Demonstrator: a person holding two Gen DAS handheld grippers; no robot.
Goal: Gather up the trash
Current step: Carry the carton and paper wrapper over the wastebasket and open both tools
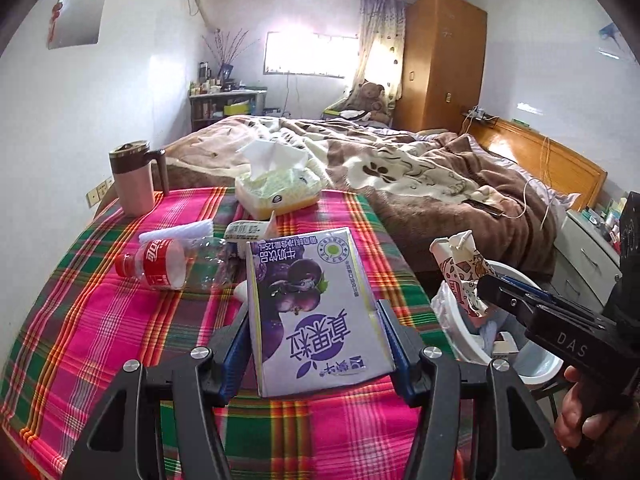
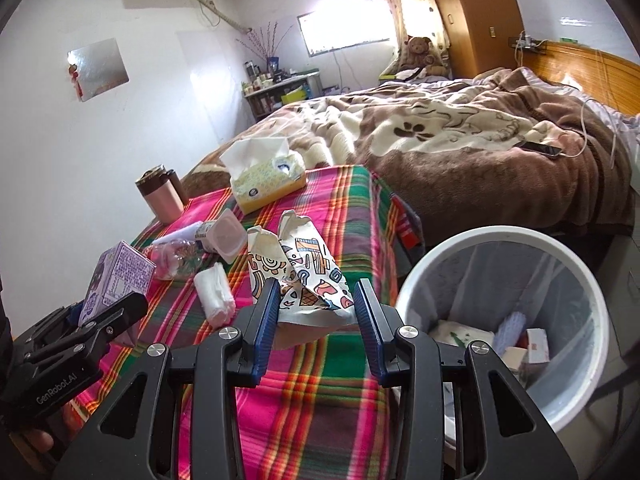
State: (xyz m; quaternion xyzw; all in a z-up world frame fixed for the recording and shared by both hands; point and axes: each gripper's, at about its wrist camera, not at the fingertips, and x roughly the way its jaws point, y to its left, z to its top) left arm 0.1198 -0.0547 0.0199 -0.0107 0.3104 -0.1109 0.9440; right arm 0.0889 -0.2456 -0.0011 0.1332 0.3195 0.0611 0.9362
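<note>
My left gripper (image 1: 314,320) is shut on a purple drink carton (image 1: 316,308), lifted above the plaid-covered table (image 1: 100,340). The carton (image 2: 116,280) and the left gripper (image 2: 104,320) also show at the left of the right wrist view. My right gripper (image 2: 316,300) is shut on a crumpled patterned paper wrapper (image 2: 300,276), held over the table's right side beside the white trash bin (image 2: 504,240). In the left wrist view the wrapper (image 1: 460,264) and right gripper (image 1: 486,286) hang over the bin (image 1: 456,320). An empty cola bottle (image 1: 164,264), a yogurt cup (image 2: 230,238) and a tissue wad (image 2: 216,294) lie on the table.
A tissue box (image 1: 276,192) and a pink mug (image 1: 134,180) stand at the table's far edge. A bed with a brown blanket (image 2: 460,152) lies beyond. The bin holds several pieces of rubbish inside a clear liner. A hand (image 1: 580,408) grips the right tool.
</note>
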